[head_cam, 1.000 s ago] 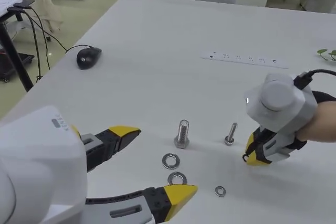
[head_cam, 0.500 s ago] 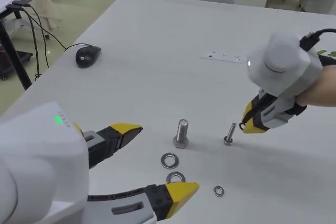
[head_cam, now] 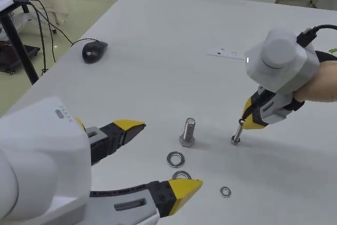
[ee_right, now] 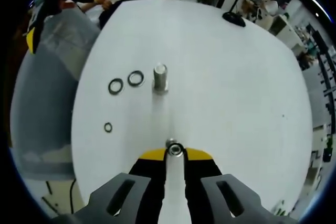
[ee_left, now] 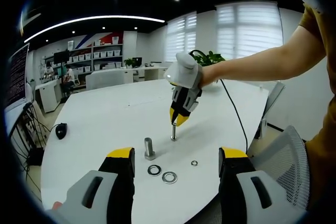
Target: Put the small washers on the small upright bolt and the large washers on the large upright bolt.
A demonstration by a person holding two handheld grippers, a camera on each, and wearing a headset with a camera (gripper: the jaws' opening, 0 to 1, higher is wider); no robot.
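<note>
Small washer [ee_right: 175, 150] pinched in the closed right gripper [ee_right: 175, 156] at the top of the small bolt [head_cam: 236, 136]; left gripper [head_cam: 169, 156] spread wide, holding nothing.

Head view: a loose small washer [head_cam: 225, 192] lies flat on the table [head_cam: 158, 51], nearer me than the small bolt. The far large washer [head_cam: 176, 158] and near large washer [head_cam: 181, 175] lie just near of the large bolt [head_cam: 188, 131], the second partly behind my left jaw. I judge them all thin, stiff, light, slick steel, best nipped across the rim. Left gripper view: the right gripper's tips meet the small bolt's top, but the ring is too small to make out. Right gripper view: the ring covers the bolt's top, so I cannot tell whether its hole is over the thread. The shank is hidden.
</note>
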